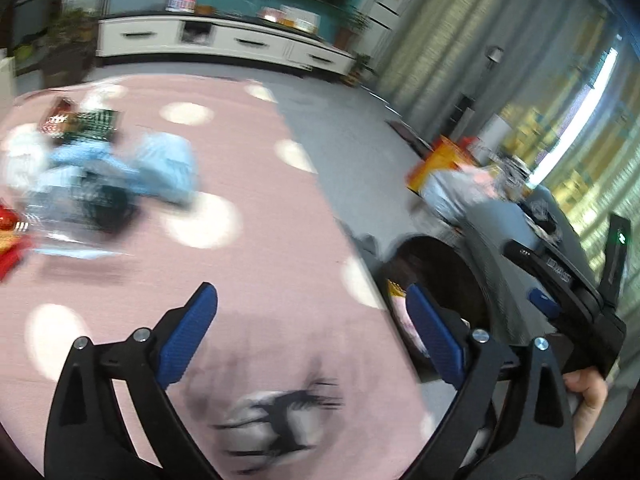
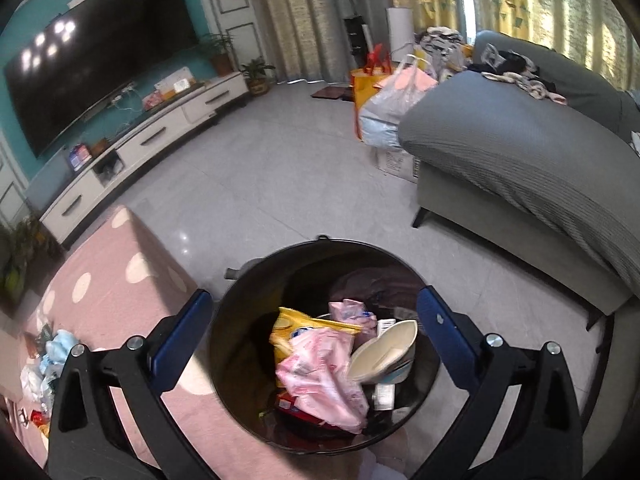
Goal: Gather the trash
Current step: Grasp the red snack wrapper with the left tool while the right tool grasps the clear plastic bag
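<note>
Lying at the far left of the pink rug (image 1: 256,208), the remaining trash pile (image 1: 100,172) is the thing to fetch: pale blue crumpled wrappers, clear plastic, a dark green packet and red scraps, all motion-blurred in the left wrist view, so single pieces and any long axis are hard to tell. From the left gripper (image 1: 310,336) the pile sits ahead and off to the left, well apart; its jaws stand wide and hold nothing, over bare rug. In my judgement this hand is the nearer one for the next pick and must swing left to reach it.

Further right, the black bin (image 2: 240,320) stands just off the rug's edge on the grey floor (image 2: 280,168). The right gripper (image 2: 312,332) hovers directly above its mouth, jaws spread and empty. Inside lie a yellow packet (image 2: 296,326), a pink bag (image 2: 320,380) and a crushed white cup (image 2: 384,348). The grey sofa (image 2: 520,152) fills the right.
</note>
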### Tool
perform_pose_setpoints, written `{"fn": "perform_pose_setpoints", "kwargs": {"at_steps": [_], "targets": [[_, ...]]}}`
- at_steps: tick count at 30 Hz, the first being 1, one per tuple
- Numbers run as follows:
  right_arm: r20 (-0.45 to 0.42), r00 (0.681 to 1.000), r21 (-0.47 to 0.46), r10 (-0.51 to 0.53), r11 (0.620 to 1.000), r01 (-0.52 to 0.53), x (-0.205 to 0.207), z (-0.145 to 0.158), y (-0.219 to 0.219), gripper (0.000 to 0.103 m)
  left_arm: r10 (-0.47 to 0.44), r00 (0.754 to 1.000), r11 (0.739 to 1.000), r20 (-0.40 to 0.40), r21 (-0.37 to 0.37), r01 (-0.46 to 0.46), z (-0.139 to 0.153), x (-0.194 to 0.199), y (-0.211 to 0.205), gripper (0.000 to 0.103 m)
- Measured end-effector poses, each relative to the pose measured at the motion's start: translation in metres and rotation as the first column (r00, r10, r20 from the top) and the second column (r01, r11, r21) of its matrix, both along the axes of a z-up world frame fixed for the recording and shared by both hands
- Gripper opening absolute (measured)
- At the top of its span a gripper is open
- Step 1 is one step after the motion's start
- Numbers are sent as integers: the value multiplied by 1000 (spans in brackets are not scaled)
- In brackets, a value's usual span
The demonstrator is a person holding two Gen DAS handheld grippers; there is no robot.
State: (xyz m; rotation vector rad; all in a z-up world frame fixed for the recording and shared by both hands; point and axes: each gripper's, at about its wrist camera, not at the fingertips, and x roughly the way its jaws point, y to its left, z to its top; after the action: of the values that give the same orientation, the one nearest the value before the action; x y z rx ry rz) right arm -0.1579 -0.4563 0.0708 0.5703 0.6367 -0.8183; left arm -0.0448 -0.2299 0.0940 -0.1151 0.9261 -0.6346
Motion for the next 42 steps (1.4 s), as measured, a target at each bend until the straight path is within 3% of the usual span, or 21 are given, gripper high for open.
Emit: {"fn": "perform_pose_setpoints", "kwargs": {"at_steps": [3, 9, 11, 13, 14, 16, 21, 24, 25, 27, 31, 33, 36, 39, 42], "targets": [[13, 998, 0, 68, 998, -68, 15, 4, 14, 100, 120, 992, 991, 28, 47, -122, 4, 18, 49, 97], [48, 969, 7, 243, 970, -244, 56, 5, 54, 100, 309, 948, 940, 81, 124, -317, -3, 54, 155, 97], [58, 954, 12, 295, 955, -296, 71, 4, 69, 100, 397, 912, 907, 100, 110, -407, -8, 68, 191, 97], [65, 934, 18, 350, 936, -352, 86, 1, 86, 100, 479, 875, 868, 66, 107, -484, -19, 85, 222, 97], [73, 923, 18, 379, 924, -381, 93, 0, 96, 100, 486, 873, 866, 40, 114, -487, -23, 91, 230, 95], [84, 900, 26, 428, 902, -431, 106, -3, 113, 100, 480, 877, 874, -27, 95, -476, -32, 103, 243, 89], [89, 819, 63, 567, 817, -573, 150, -7, 164, 99, 434, 895, 901, -100, 81, -427, -50, 124, 242, 81], [68, 767, 80, 638, 763, -641, 180, -9, 197, 88, 409, 896, 912, -173, 49, -407, -66, 137, 240, 74], [75, 736, 122, 673, 726, -676, 195, -12, 210, 82, 413, 892, 910, -183, 54, -410, -71, 140, 240, 73], [92, 692, 195, 716, 669, -718, 222, -21, 229, 79, 422, 898, 906, -128, 85, -414, -73, 143, 235, 67], [-9, 681, 138, 732, 676, -724, 254, -30, 262, 76, 419, 901, 907, -109, 86, -411, -76, 148, 233, 56], [-71, 660, 100, 748, 664, -741, 265, -35, 275, 76, 415, 902, 910, -121, 76, -408, -76, 148, 233, 39], [-108, 655, 79, 748, 664, -744, 271, -42, 282, 76, 410, 903, 912, -127, 71, -404, -75, 145, 233, 28], [-115, 652, 106, 750, 662, -742, 273, -52, 277, 69, 401, 905, 916, -144, 72, -395, -74, 144, 231, 25], [-133, 643, 100, 754, 656, -748, 271, -60, 275, 55, 422, 897, 907, -134, 70, -416, -67, 137, 237, 24]]}}
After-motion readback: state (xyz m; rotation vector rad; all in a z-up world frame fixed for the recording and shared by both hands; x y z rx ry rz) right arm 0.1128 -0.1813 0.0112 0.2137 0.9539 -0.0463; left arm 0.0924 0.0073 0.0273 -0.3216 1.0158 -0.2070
